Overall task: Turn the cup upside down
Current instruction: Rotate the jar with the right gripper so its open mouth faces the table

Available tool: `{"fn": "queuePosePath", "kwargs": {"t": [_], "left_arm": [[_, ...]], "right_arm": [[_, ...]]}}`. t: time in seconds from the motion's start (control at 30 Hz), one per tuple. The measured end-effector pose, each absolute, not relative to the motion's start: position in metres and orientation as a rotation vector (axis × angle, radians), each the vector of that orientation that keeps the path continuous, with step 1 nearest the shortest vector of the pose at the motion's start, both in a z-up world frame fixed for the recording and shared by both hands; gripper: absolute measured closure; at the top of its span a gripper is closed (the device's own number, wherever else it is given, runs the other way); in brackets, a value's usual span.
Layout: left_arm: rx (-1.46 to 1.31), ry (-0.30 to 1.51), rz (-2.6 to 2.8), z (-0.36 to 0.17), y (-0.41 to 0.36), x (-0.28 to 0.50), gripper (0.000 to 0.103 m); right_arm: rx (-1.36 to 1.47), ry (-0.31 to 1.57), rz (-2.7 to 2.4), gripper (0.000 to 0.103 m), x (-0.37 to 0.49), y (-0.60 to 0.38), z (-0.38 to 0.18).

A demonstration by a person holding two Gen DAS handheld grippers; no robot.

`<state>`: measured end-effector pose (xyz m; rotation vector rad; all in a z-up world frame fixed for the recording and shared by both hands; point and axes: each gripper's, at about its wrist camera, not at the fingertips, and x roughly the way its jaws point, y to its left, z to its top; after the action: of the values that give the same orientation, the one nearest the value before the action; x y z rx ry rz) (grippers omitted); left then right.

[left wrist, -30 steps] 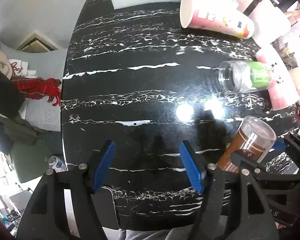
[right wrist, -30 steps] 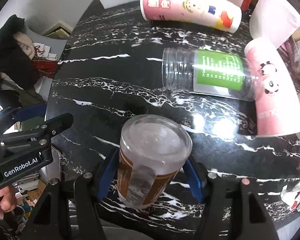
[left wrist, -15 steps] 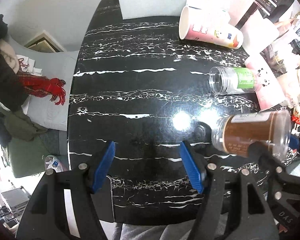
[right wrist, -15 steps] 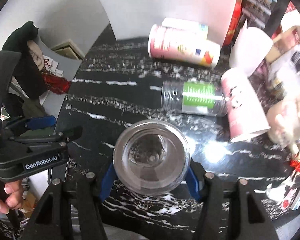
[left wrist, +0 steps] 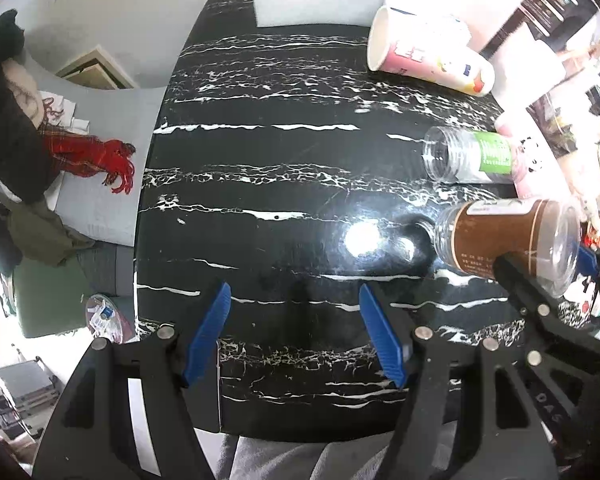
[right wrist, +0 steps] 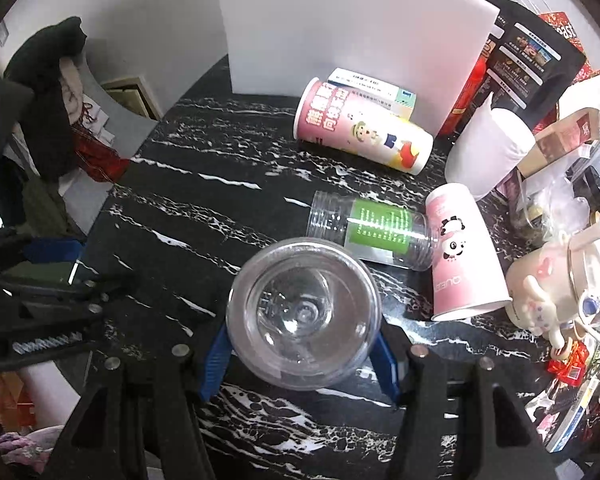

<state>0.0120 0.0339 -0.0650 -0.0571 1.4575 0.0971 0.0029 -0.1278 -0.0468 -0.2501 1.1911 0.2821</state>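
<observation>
Cup's mid-flip, lying sideways in the air, not set down yet

The right gripper (right wrist: 302, 356) has its blue fingers (right wrist: 215, 354) clamped on the clear cup with the brown label (left wrist: 504, 242), held above the black marble worktop (left wrist: 280, 184) on its side, so I'd call this roughly halfway: lifted and turned partway, with the rest of the turn and the set-down left. The left gripper (left wrist: 294, 336) hangs spread wide with nothing in it. From the right wrist view you only get a round end-on look at the cup, so I honestly can't tell which end faces the camera. Its contact with the fingers is mostly hidden behind the cup body, and the clutter at the right edge is cut off.
</observation>
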Motion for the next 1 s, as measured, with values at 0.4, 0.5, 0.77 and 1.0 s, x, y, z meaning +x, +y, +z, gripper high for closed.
{"fn": "queuePosePath", "kwargs": {"t": [0.4, 0.5, 0.77, 1.0], "left_arm": [[-0.068, 1.485, 0.100, -0.078, 0.041, 0.026, 0.037], [-0.065, 1.491, 0.088, -0.080, 0.039, 0.029, 0.037], [-0.068, 1.505, 0.076, -0.086, 0.040, 0.032, 0.037], [-0.071, 1.500, 0.076, -0.087, 0.042, 0.031, 0.037]], "right_arm": [[-0.287, 1.186, 0.250, 0.042, 0.016, -0.128, -0.074], [-0.311, 1.205, 0.255, 0.042, 0.019, -0.123, -0.081], [-0.322, 1.212, 0.256, 0.042, 0.020, -0.118, -0.085], [-0.324, 1.220, 0.257, 0.041, 0.022, -0.117, -0.086]]}}
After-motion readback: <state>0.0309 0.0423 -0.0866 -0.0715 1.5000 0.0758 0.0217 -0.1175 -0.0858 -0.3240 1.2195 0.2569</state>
